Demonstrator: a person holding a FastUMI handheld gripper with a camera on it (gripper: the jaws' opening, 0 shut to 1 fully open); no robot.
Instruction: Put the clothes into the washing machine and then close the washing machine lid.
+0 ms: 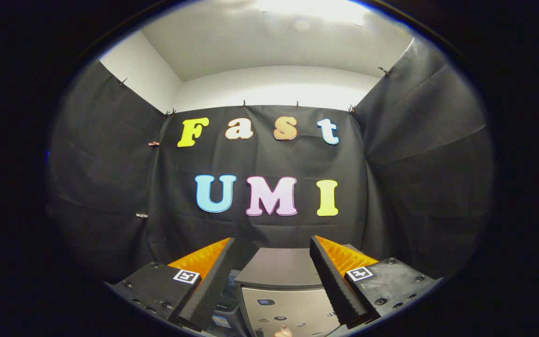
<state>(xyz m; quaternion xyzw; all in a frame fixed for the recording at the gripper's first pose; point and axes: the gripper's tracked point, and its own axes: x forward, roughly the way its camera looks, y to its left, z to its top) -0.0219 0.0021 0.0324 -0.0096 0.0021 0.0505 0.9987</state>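
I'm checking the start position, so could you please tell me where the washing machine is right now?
In the gripper view the washing machine sits low between the two fingers of the open tongs, just ahead of them, in front of the black cloth wall.

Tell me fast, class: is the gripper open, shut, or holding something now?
Gripper: open, nothing between its fingers; the washing machine lies just ahead and below them.

The washer (281,285) sits low at centre, between the spread, empty tongs (272,255); the cloth wall (260,224) stands behind it.
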